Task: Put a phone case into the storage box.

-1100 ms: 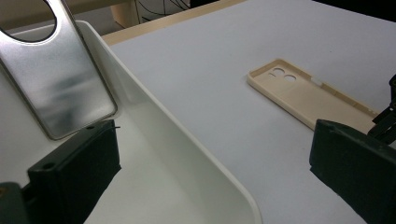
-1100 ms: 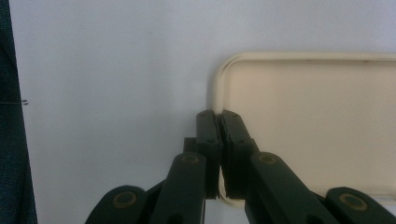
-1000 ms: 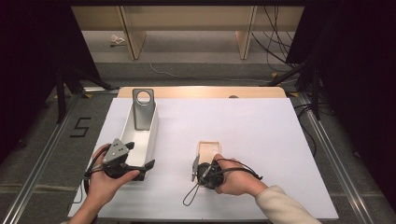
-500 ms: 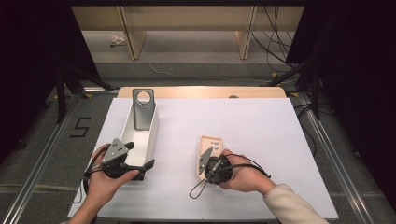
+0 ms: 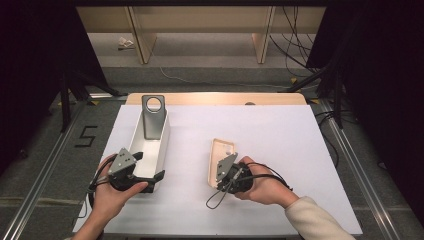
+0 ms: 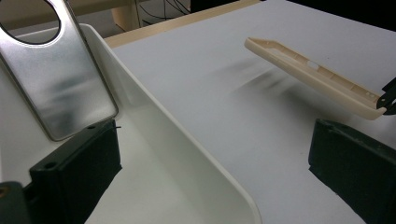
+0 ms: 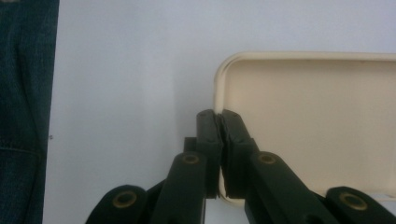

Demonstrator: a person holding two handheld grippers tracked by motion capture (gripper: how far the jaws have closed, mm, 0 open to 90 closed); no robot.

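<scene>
A: Since the earlier frames, the cream phone case (image 5: pixel 220 161) has been lifted at its near end and swung slightly; its near edge is now raised off the white table (image 5: pixel 280 150), as noted from the left gripper view, where the case (image 6: pixel 317 74) is seen tilted with a shadow beneath it

B: Nearest things first. How is the right gripper (image 5: pixel 226 172) set?

A: Its jaws are pressed together on the near rim of the case, seen clearly in the right gripper view (image 7: pixel 219 126); the rim is pinched between them. The hollow inner face of the case is turned upward

B: And the left gripper (image 5: pixel 145 175)?

A: Held with jaws apart, straddling the right-hand wall of the white bin (image 5: pixel 162 145) at its near end: one jaw is seen inside the bin and one outside over the table. Nothing is gripped; the wall is judged to be braced rather than clamped

B: Farther back?

A: A grey metal plate (image 5: pixel 153 117) with a round hole is leaned upright at the far end of the bin

B: Progress?

A: The pick-up is judged done. Carrying the case across to the bin and releasing it inside are judged to be left; the case is well apart from the bin as yet
</scene>
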